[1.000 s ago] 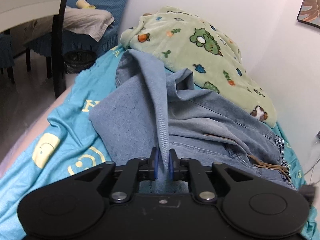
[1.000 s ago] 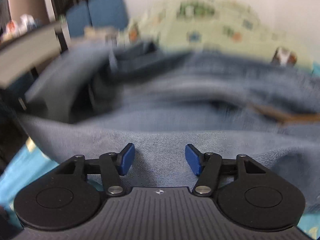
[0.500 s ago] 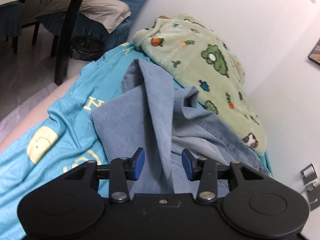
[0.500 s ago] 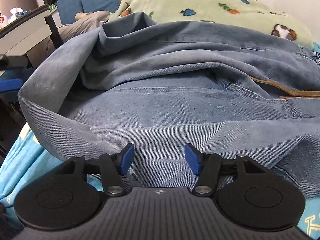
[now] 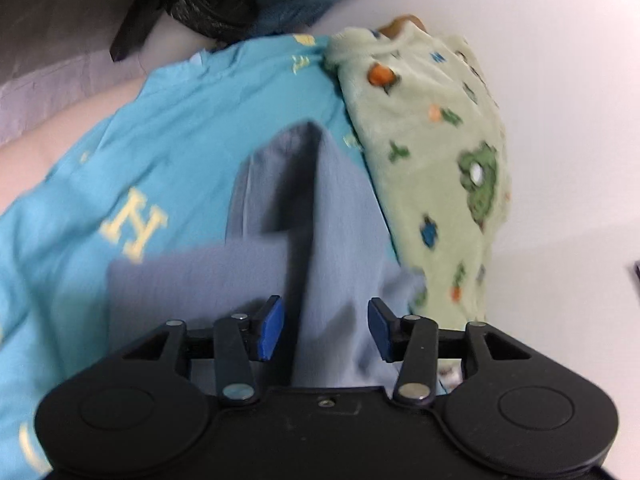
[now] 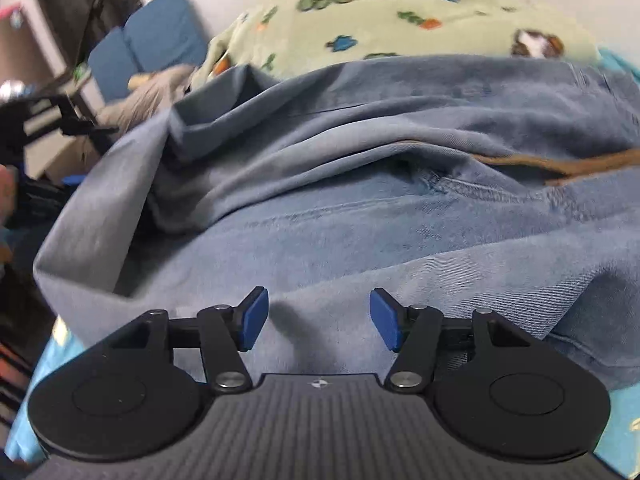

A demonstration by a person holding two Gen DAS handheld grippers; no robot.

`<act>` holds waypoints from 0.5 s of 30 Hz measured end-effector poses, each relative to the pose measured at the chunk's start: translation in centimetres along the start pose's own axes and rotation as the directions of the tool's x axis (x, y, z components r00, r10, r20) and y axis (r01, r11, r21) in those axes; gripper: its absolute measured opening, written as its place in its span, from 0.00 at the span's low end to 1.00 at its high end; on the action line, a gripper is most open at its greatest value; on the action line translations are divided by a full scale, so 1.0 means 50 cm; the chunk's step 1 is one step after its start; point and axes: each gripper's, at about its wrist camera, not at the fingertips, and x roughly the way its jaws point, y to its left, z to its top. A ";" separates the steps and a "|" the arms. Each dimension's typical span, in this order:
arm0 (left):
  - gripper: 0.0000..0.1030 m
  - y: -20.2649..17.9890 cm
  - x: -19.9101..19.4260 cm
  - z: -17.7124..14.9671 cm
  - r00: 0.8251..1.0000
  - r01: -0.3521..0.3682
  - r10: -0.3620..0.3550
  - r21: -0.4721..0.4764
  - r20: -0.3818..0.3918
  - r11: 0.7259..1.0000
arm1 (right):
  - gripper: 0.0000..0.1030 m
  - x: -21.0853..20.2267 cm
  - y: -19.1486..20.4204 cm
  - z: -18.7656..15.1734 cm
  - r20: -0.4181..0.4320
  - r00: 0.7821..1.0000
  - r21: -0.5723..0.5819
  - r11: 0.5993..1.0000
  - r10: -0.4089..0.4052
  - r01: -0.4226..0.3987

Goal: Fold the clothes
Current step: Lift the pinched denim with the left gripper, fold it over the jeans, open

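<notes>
Bedsheet (image 5: pixel 192 128), turquoise with yellow lettering, covers the bed. Green fleece blanket (image 5: pixel 436 140) with cartoon prints lies bunched along the white wall (image 5: pixel 560 80). Blue denim jeans (image 6: pixel 360 208) lie rumpled on the sheet, touching the blanket. Left gripper (image 5: pixel 325 328) stands wide, denim fold between its pads, ungripped. Right gripper (image 6: pixel 318 320) stands wide over denim.

Right tool (image 6: pixel 319 322) agape over rumpled denim garment (image 6: pixel 360 216); green blanket (image 6: pixel 392 20) behind.

a blue sheet (image 5: pixel 192 128) carries denim clothes (image 6: pixel 360 220) and a green blanket (image 5: pixel 432 128).
</notes>
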 end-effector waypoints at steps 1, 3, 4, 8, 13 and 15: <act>0.42 0.003 0.016 0.014 1.000 -0.013 0.013 -0.015 0.017 1.000 | 0.58 0.004 -0.006 0.002 0.002 1.000 0.026 1.000 0.009 -0.009; 0.42 0.010 0.050 0.043 0.999 -0.015 0.016 -0.042 0.029 0.999 | 0.58 0.008 -0.007 0.002 0.010 1.000 0.035 0.999 0.014 -0.015; 0.42 0.013 0.066 0.058 0.999 -0.016 0.017 -0.053 0.031 0.998 | 0.58 0.010 -0.008 0.003 0.014 1.000 0.039 0.999 0.016 -0.017; 0.42 0.023 0.132 0.116 1.000 0.013 -0.013 -0.101 0.001 0.995 | 0.62 0.019 -0.009 0.004 0.030 0.999 0.052 0.998 0.025 -0.026; 0.37 -0.001 0.191 0.166 0.999 0.041 -0.042 -0.049 -0.004 0.998 | 0.64 0.030 -0.010 0.005 0.052 0.998 0.068 0.997 0.035 -0.038; 0.30 -0.015 0.205 0.175 0.999 0.041 -0.041 0.002 0.003 0.999 | 0.64 0.034 -0.011 0.005 0.060 0.997 0.074 0.996 0.039 -0.043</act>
